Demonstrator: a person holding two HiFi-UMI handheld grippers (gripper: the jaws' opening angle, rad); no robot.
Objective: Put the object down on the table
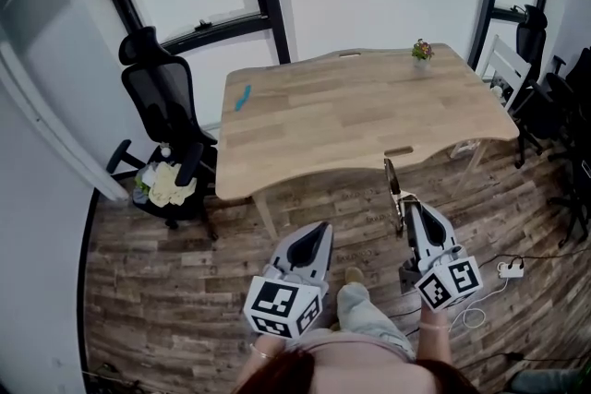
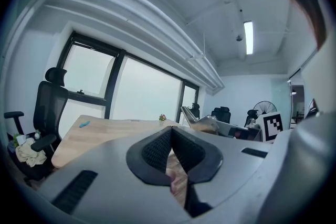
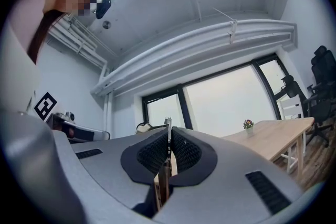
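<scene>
My right gripper is shut on a thin flat object, which sticks out past the jaws towards the near edge of the wooden table. It hangs over the floor, just short of that edge. In the right gripper view the object shows edge-on as a narrow strip pinched between the pads. My left gripper is over the floor to the left, its jaws shut with nothing between them. In the left gripper view, the left gripper has its pads meeting, and the table lies ahead.
On the table lie a small blue item at the left and a little flower pot at the far right. A black office chair with a cloth on its seat stands left of the table. A white power strip is on the floor at right.
</scene>
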